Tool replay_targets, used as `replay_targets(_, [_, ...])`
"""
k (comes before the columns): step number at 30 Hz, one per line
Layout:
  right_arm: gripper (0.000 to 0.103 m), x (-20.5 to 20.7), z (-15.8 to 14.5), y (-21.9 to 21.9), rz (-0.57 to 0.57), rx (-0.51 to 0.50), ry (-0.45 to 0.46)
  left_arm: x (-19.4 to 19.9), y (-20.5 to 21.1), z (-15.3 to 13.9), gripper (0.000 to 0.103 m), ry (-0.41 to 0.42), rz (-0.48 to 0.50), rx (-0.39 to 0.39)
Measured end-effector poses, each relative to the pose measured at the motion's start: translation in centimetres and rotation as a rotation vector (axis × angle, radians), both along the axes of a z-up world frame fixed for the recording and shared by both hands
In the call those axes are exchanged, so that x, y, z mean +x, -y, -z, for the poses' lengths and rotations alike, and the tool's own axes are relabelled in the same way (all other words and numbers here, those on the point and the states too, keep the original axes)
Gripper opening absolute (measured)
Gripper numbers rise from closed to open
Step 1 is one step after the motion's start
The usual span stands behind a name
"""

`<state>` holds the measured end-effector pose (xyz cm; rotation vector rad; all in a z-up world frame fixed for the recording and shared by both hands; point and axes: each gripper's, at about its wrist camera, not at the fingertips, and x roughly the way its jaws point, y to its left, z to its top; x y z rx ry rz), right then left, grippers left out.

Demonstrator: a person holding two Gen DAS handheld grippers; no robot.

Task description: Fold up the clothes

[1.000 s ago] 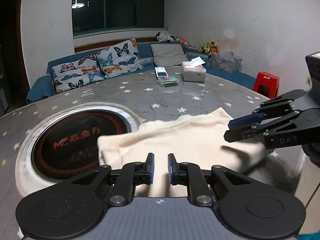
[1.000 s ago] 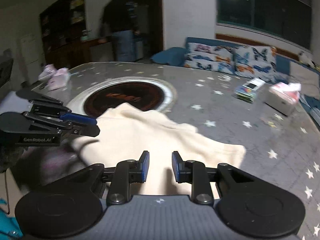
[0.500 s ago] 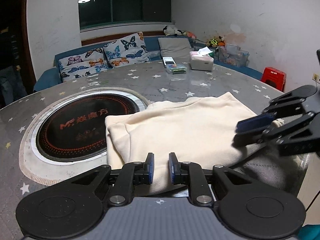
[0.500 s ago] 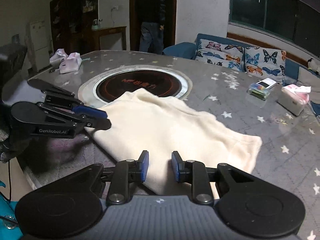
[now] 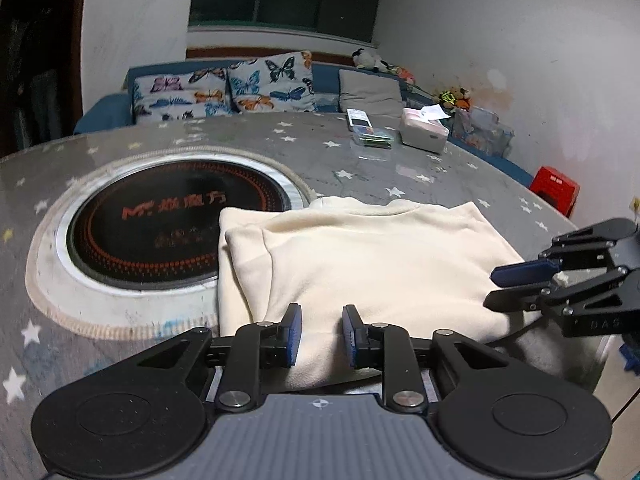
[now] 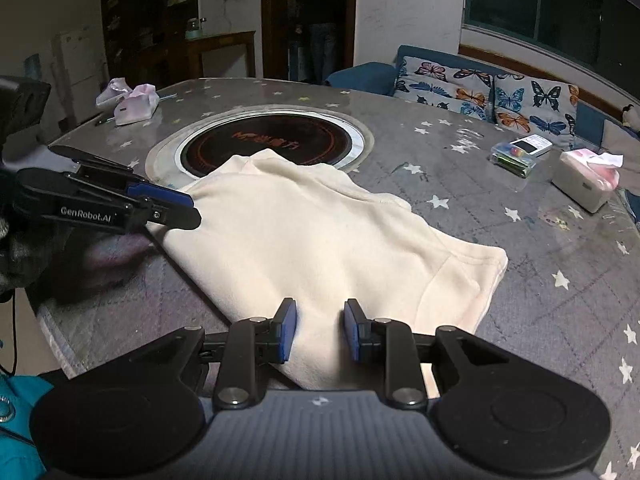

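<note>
The cream fleece garment lies flat and partly folded on the grey star-printed table. Its far edge overlaps the rim of the round black inset hotplate; its near edge reaches the table edge.

The left gripper sits at the garment's near edge. Its jaws are opening, with cream cloth between the blue pads but no visible pinch. The right gripper sits at the same near edge, toward the side away from the hotplate. Its jaws stand narrow, cloth between them, seemingly ungripped.

Recommended procedure:
1. Clear both grippers from the cloth without dragging the hem.
2. Re-grip both near corners evenly.
3. Carry them toward the hotplate side, keeping the fold line straight.
</note>
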<state>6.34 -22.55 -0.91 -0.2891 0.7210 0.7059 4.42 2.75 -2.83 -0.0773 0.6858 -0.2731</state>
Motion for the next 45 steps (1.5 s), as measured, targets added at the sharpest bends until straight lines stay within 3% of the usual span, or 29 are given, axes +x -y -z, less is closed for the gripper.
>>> replay_targets(12, [0.025, -2.8, -0.6, 2.3, -0.017, -0.055, -0.034, -3.1, 1.3, -0.2, 0.029, -0.077, 0.046, -0.119])
replay_targets(17, [0.029, -2.7, -1.5, 3.0, 0.007, -0.025, -0.052, -3.5, 2.1, -0.7, 0.035, -0.065, 0.095, -0.088])
replay_targets(28, [0.031, 2.2, -1.6, 2.5, 0.153, 0.079, -0.045, 0.2, 3.2, -2.0, 0.035, -0.03, 0.084, -0.033])
replay_targets(38, [0.032, 4.6, 0.1, 1.2, 0.225, 0.069, -0.06, 5.7, 4.2, -0.6, 0.032, -0.089, 0.033, -0.02])
replay_targets(45, [0.039, 4.1, -0.5, 0.6, 0.223, 0.068, -0.022, 6.1, 4.2, -0.8, 0.032, -0.083, 0.009, -0.024])
